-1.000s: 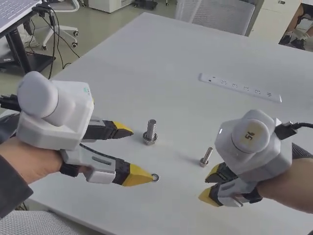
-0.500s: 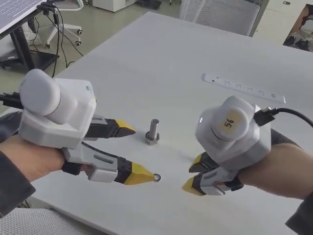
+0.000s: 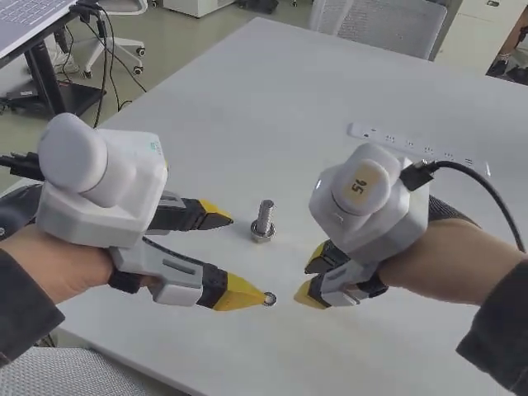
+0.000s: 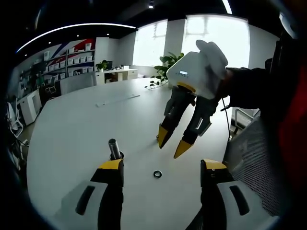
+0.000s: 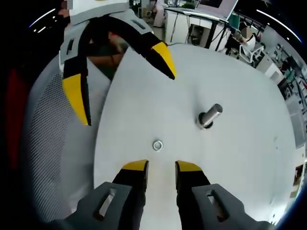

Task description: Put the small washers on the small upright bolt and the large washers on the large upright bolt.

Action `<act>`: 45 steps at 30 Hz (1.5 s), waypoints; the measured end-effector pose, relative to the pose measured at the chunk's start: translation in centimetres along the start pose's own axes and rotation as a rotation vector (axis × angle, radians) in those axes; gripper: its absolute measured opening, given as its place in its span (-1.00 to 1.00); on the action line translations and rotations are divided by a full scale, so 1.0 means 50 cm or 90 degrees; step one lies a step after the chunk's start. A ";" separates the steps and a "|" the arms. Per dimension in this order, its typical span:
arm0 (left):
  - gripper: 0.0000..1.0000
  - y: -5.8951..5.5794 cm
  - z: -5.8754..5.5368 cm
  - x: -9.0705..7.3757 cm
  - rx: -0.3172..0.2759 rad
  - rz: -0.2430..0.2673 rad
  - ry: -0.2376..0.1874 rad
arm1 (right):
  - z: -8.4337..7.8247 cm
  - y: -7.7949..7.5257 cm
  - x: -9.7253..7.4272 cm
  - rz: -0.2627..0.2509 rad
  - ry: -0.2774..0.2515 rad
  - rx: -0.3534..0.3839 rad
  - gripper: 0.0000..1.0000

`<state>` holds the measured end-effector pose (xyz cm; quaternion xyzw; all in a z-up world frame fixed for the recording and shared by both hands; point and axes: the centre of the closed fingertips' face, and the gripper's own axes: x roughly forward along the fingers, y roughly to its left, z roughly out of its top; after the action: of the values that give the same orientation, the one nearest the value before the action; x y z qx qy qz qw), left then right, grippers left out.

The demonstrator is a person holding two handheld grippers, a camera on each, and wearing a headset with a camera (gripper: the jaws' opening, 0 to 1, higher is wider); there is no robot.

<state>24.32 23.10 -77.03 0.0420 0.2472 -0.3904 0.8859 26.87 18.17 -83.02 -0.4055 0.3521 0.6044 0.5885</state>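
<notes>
Head view of a person's two hands, each holding a two-jaw gripper over a plain white table (image 3: pixel 247 99). The left claw (image 3: pixel 245 259) is spread wide and holds nothing; its lower yellow tip lies just beside a single washer (image 3: pixel 270 299), which rests flat on the table. The right claw (image 3: pixel 307 280) comes in from the other side with its jaws only a narrow gap apart, also empty, its tips near the washer and aimed at it. In the right gripper view the washer sits just ahead of the gap between those jaws. An upright bolt (image 3: pixel 263 221) stands head-down on the table a little beyond the washer, with no washer on it. The step in hand looks like picking up this washer, probably with the right claw, and no grasp is made yet. The next move calls for bringing the tips down either side of the thin ring, pinching its edge without letting it slide on the smooth top, then lifting it level over the bolt's threaded end. Whether the washer is small or large cannot be told. Further back lie a white power strip (image 3: pixel 417 147), a mesh chair (image 3: pixel 371 25), and a side desk (image 3: pixel 25 25) with trailing cables, in a bright office
</notes>
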 end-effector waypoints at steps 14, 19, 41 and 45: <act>0.29 0.001 0.000 -0.001 -0.001 0.001 -0.001 | 0.018 -0.021 0.017 0.000 0.002 -0.008 -0.52; 0.28 0.001 -0.001 -0.003 -0.001 0.001 -0.001 | 0.025 -0.017 0.035 0.007 0.012 -0.019 -0.52; 0.28 0.003 -0.001 -0.009 -0.004 0.004 -0.008 | 0.014 0.017 0.113 0.062 0.068 -0.046 -0.56; 0.28 0.003 0.000 -0.009 -0.004 0.004 -0.009 | 0.013 0.018 0.113 0.064 0.069 -0.050 -0.59</act>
<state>24.17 23.51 -76.82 0.0373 0.2417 -0.3868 0.8891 26.03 21.11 -87.92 -0.4421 0.3797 0.6237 0.5209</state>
